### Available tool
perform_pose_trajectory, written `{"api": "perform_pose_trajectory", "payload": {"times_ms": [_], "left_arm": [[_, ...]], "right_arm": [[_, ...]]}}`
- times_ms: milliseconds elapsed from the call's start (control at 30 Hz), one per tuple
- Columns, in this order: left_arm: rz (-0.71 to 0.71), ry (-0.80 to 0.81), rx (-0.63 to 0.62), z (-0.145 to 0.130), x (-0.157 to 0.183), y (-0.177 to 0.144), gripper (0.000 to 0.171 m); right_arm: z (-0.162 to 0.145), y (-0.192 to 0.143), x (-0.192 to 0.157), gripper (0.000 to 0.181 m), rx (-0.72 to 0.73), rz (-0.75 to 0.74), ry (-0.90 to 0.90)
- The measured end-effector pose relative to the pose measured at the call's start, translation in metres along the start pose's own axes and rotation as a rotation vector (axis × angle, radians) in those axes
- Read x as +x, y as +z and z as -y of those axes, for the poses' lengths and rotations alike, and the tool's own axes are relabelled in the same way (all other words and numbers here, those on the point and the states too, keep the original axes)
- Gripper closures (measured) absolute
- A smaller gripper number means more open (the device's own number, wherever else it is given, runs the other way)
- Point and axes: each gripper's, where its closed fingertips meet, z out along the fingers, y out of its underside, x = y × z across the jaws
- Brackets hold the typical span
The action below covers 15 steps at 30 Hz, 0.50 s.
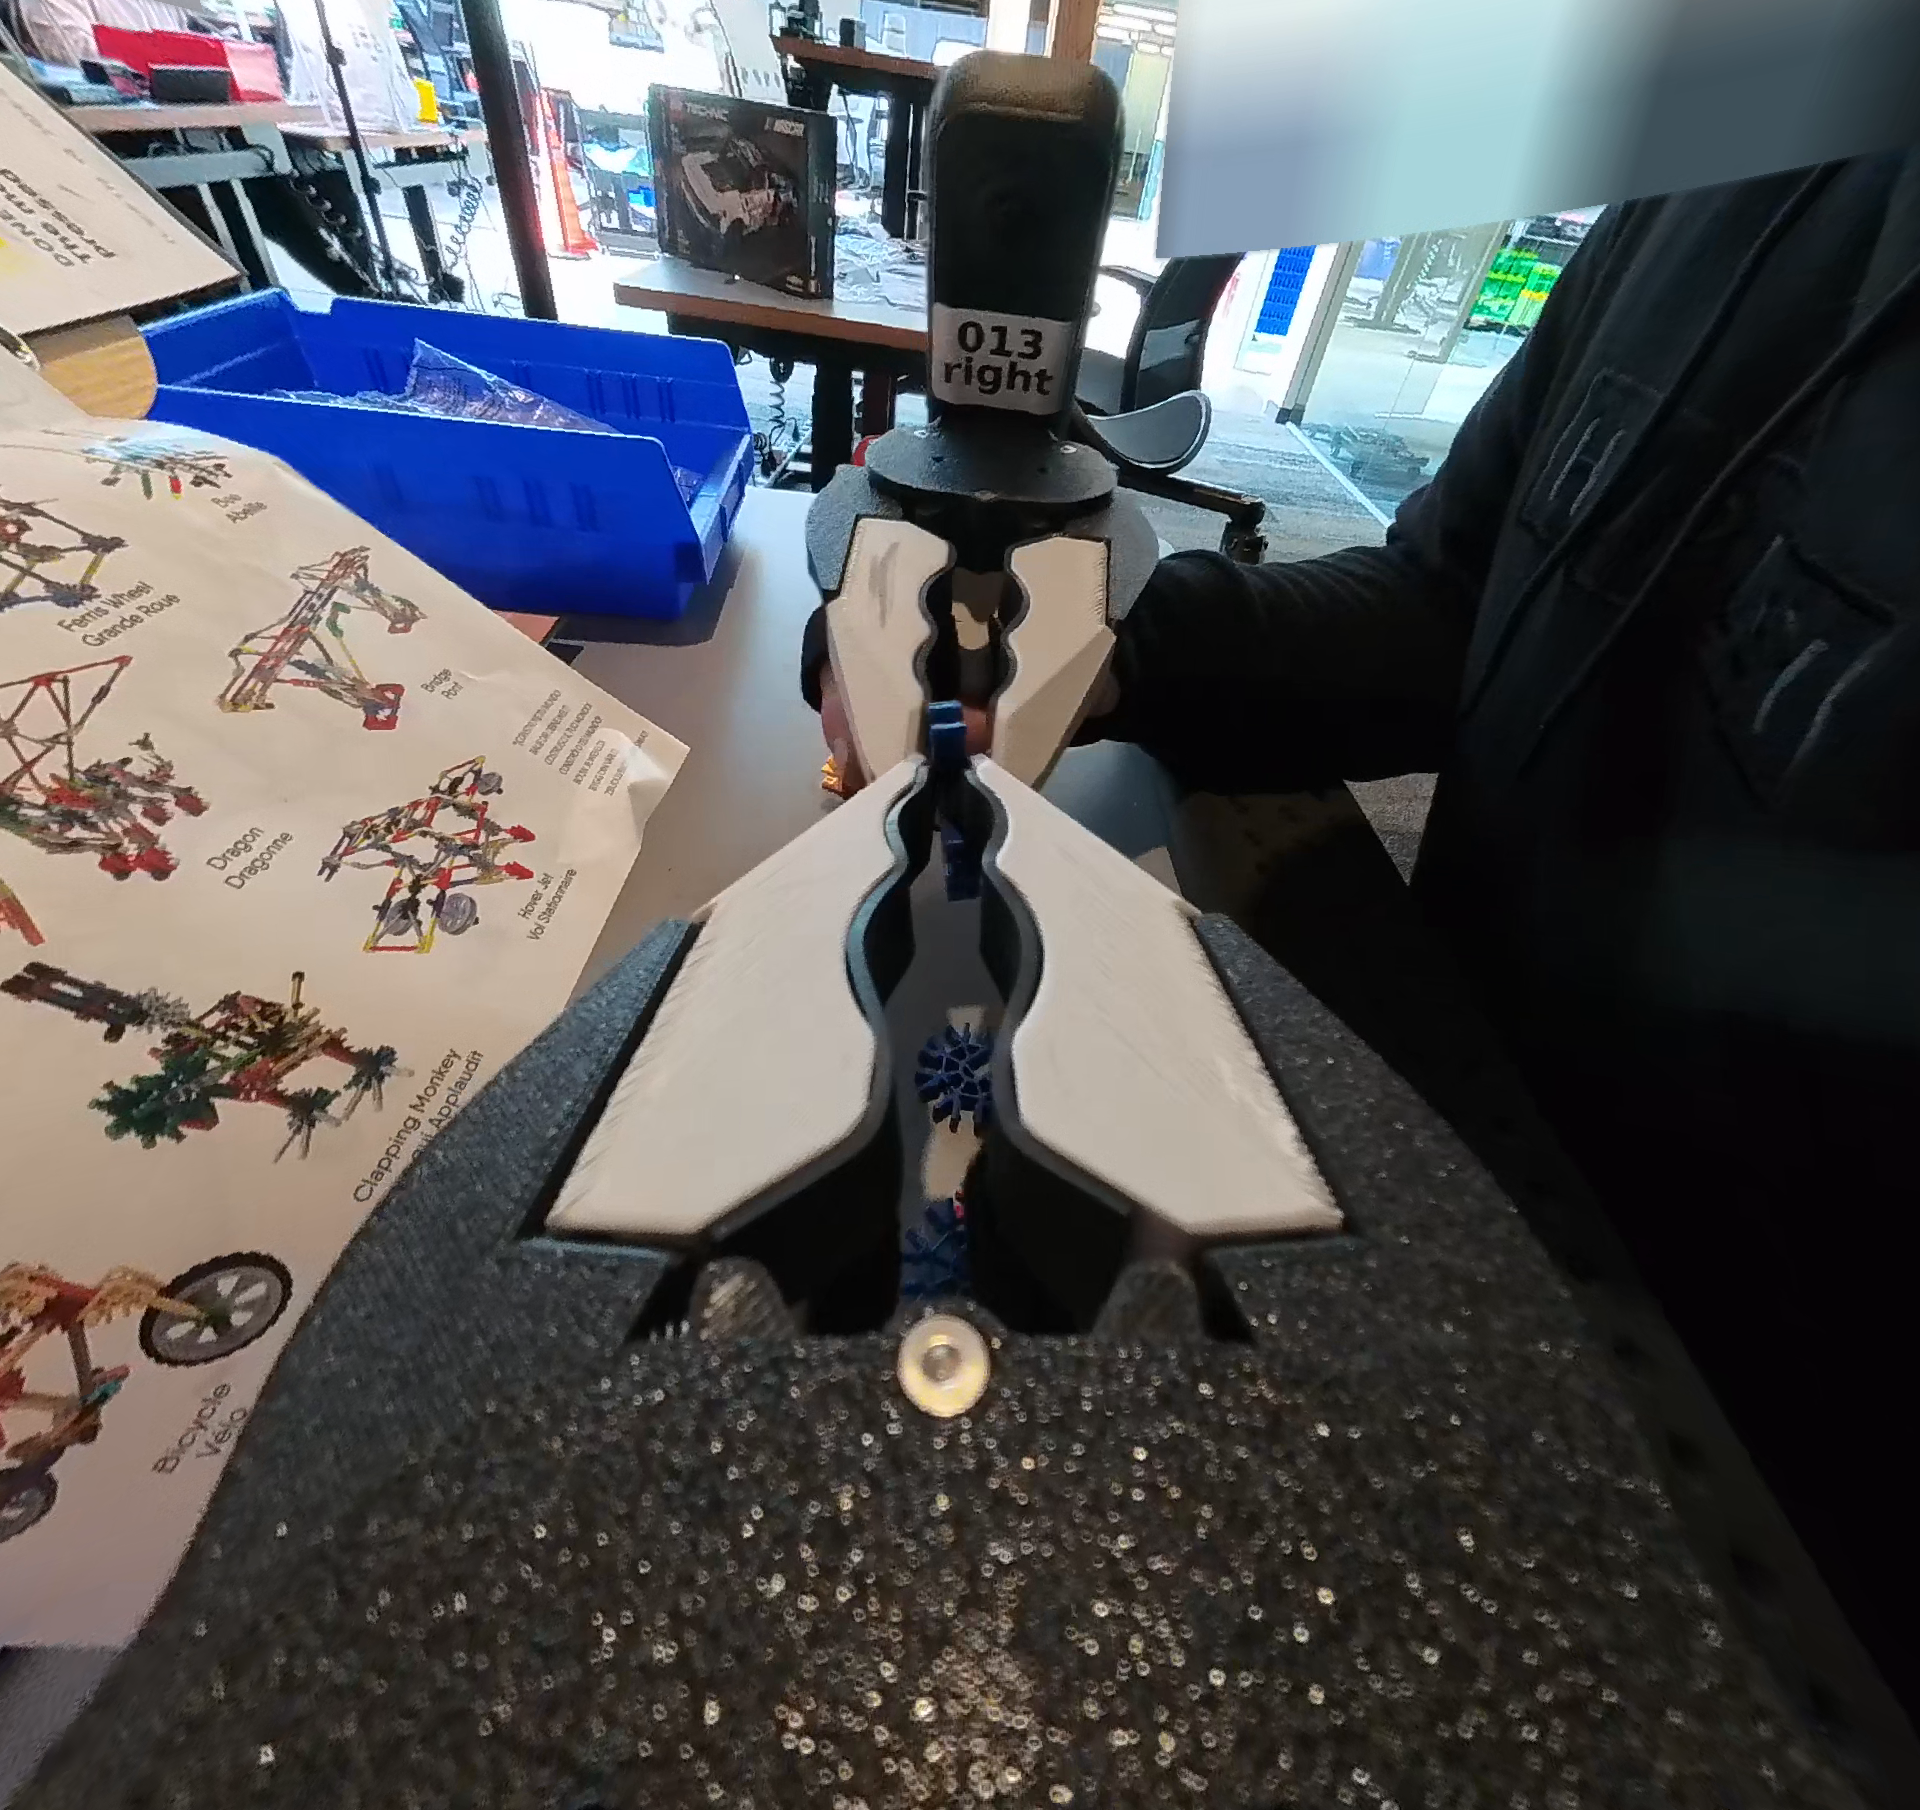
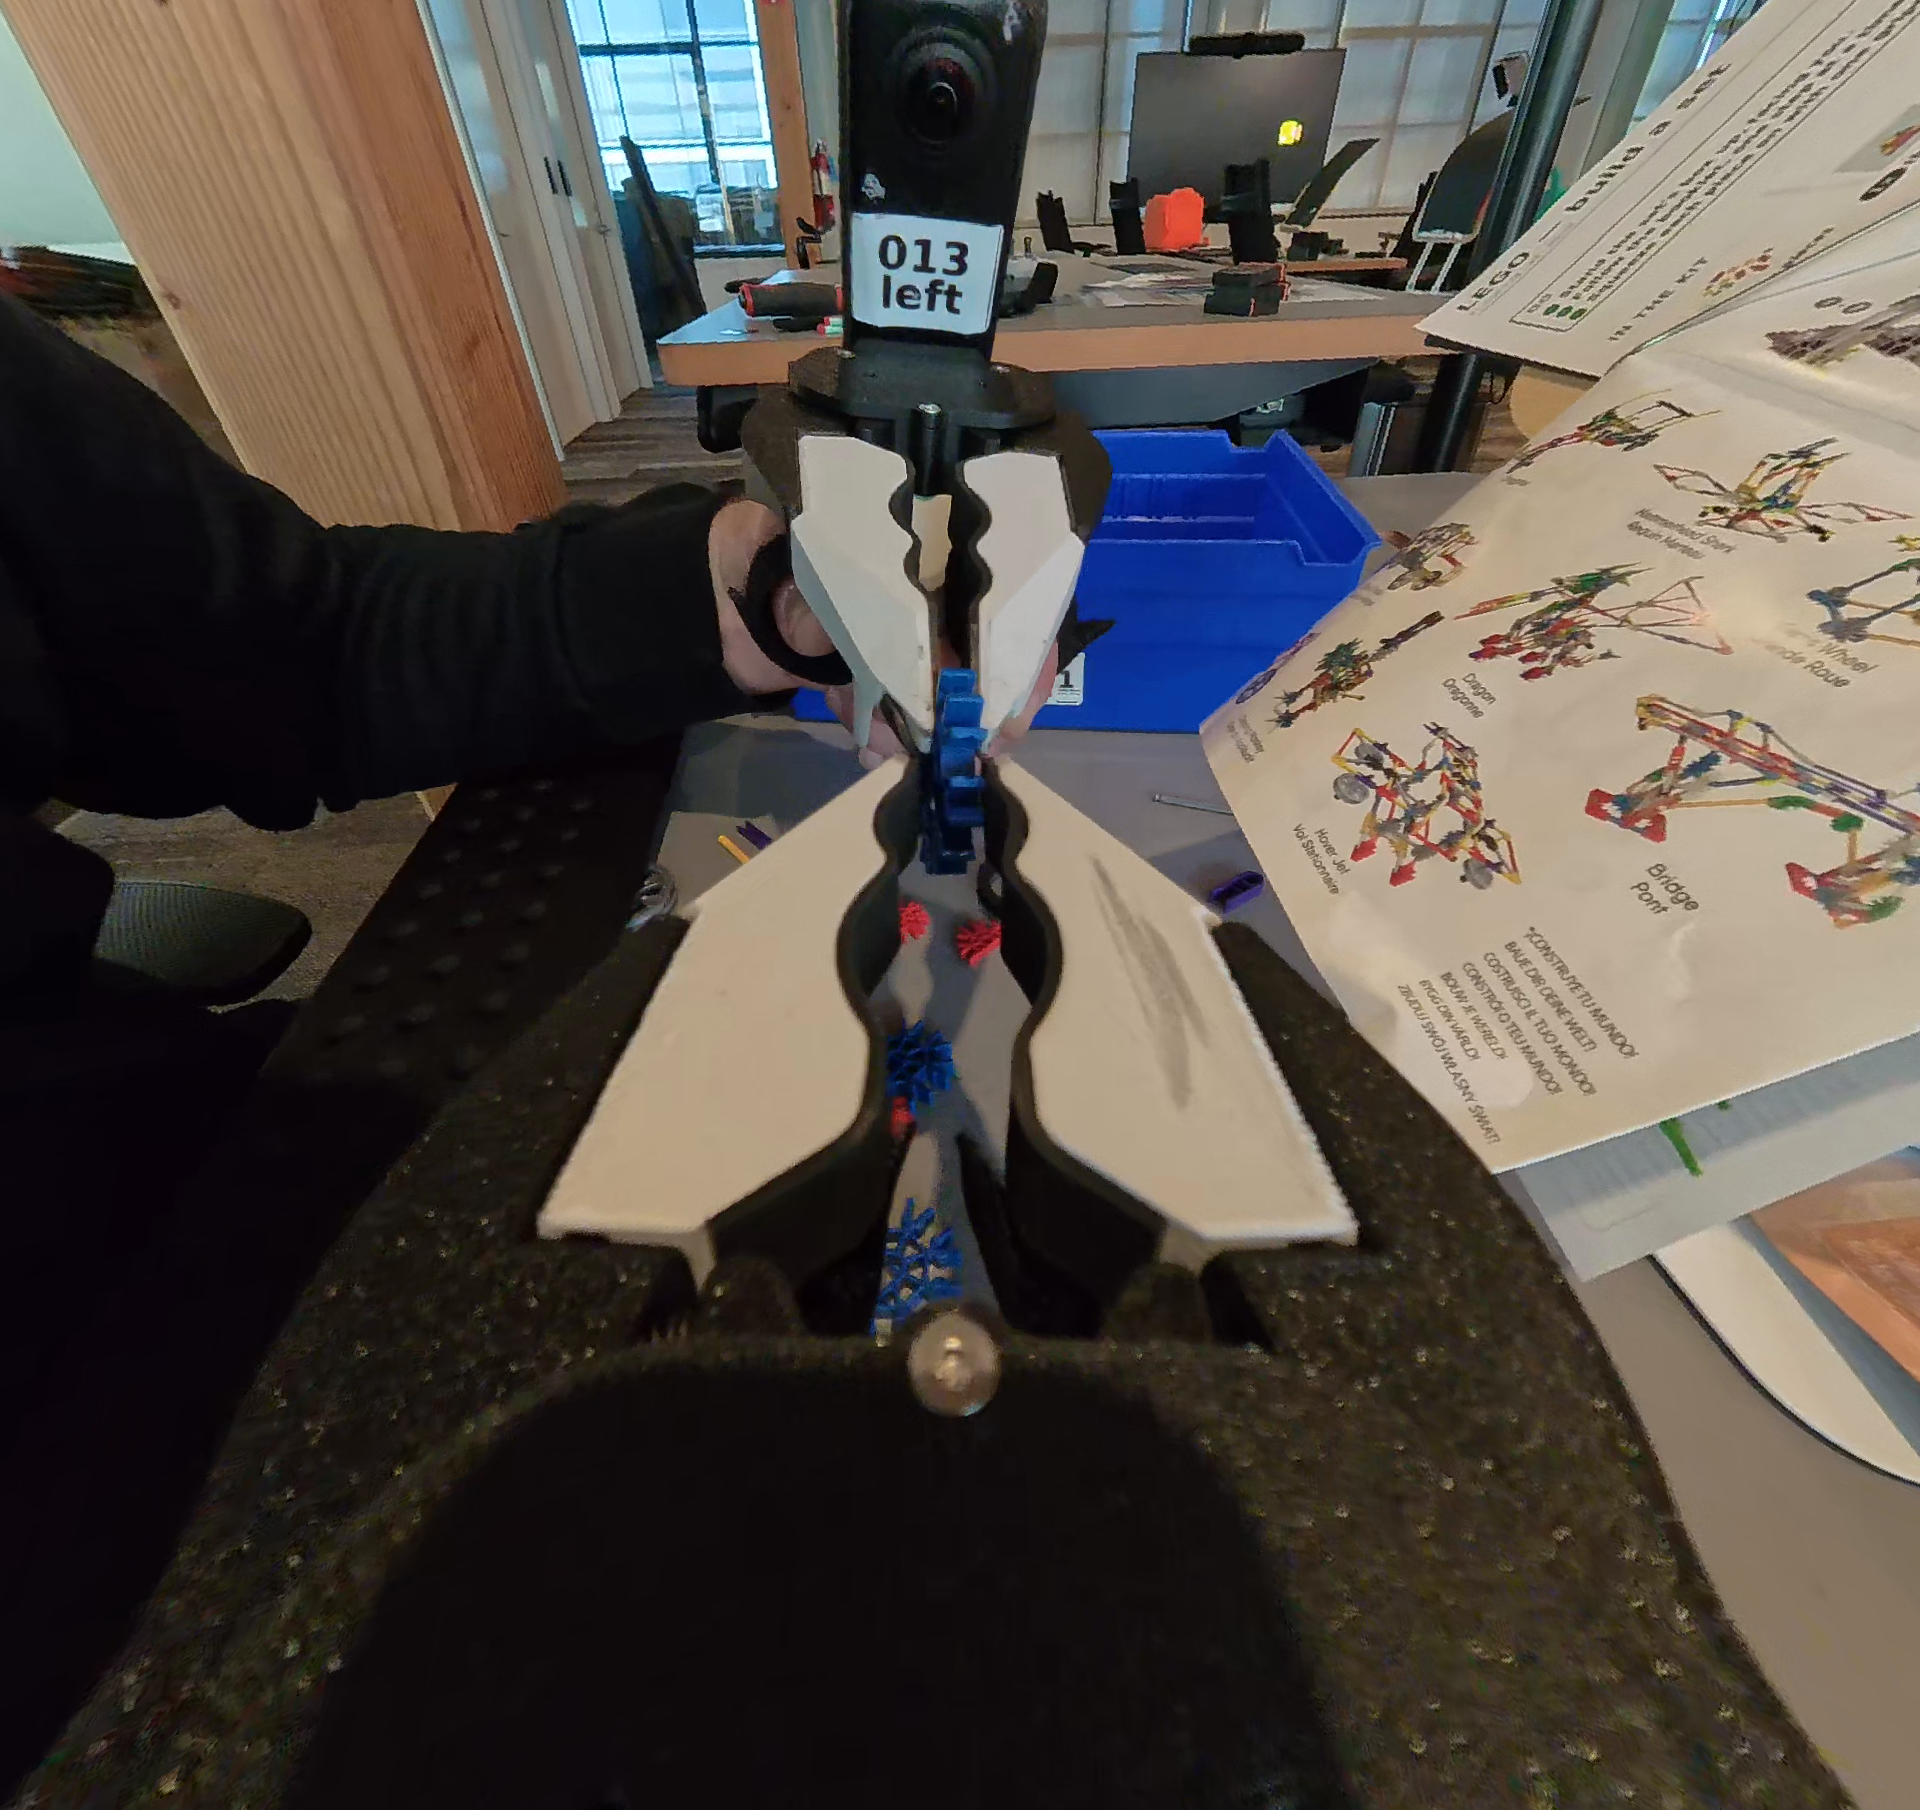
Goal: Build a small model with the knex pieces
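Note:
My two grippers face each other tip to tip above the grey table. In the left wrist view, my left gripper [image 1: 948, 775] is shut on a blue plastic connector [image 1: 958, 861]. The right gripper [image 1: 951, 737] is opposite, shut on another blue piece [image 1: 943, 721]. In the right wrist view, my right gripper [image 2: 951, 786] is shut on a blue connector [image 2: 948, 830]. This meets the blue piece [image 2: 956, 711] held by the left gripper [image 2: 951, 737]. Whether the two pieces are joined is hidden by the fingers.
Loose blue connectors [image 2: 920, 1059] and red ones [image 2: 977, 939] lie on the table under the grippers, with a purple piece [image 2: 1236, 890] nearby. A picture instruction sheet [image 1: 260, 825] [image 2: 1558, 773] and a blue bin [image 1: 468, 472] [image 2: 1226, 565] stand beside them. A person's dark sleeve [image 1: 1351, 659] reaches in. Left and right tips are no more than a few centimetres apart.

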Motion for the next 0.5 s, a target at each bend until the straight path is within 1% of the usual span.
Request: {"api": "perform_pose_trajectory", "payload": {"times_ms": [500], "left_arm": [[0.016, -0.026, 0.014, -0.0006, -0.0055, 0.0004, 0.166]], "right_arm": [[-0.0020, -0.0007, 0.0051, 0.175, -0.018, -0.035, -0.027]]}}
